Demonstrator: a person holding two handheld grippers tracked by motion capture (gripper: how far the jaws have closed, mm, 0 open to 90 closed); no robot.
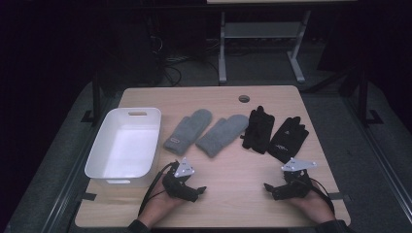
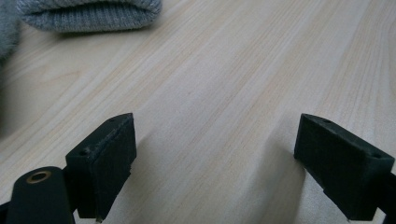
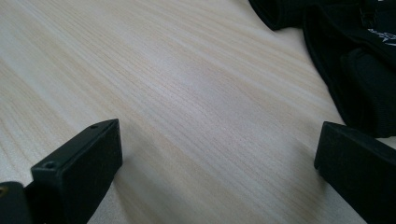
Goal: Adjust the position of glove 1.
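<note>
Mittens and gloves lie in a row across the middle of the wooden table (image 1: 228,170), and they look soft, light and floppy, so I think they will bend and droop when lifted. They should not break or slip much, because knit and cloth are easy to pinch. A good place to grab looks like the cuff or the middle of the palm, where the cloth is thick. Count them: two grey mittens, the left grey mitten (image 1: 188,130) and the right grey mitten (image 1: 222,134), just beside each other, and two black gloves, the left black glove (image 1: 258,128) and the right black glove (image 1: 288,138), touching at the side. One white bin (image 1: 154,145) sits at the left of the table with nothing in it. Two grippers rest near the front edge. The left gripper (image 1: 199,188) has its jaws spread wide with nothing between them, near the grey mittens. The right gripper (image 1: 268,186) also has its jaws spread and holds nothing, near the black gloves.
</note>
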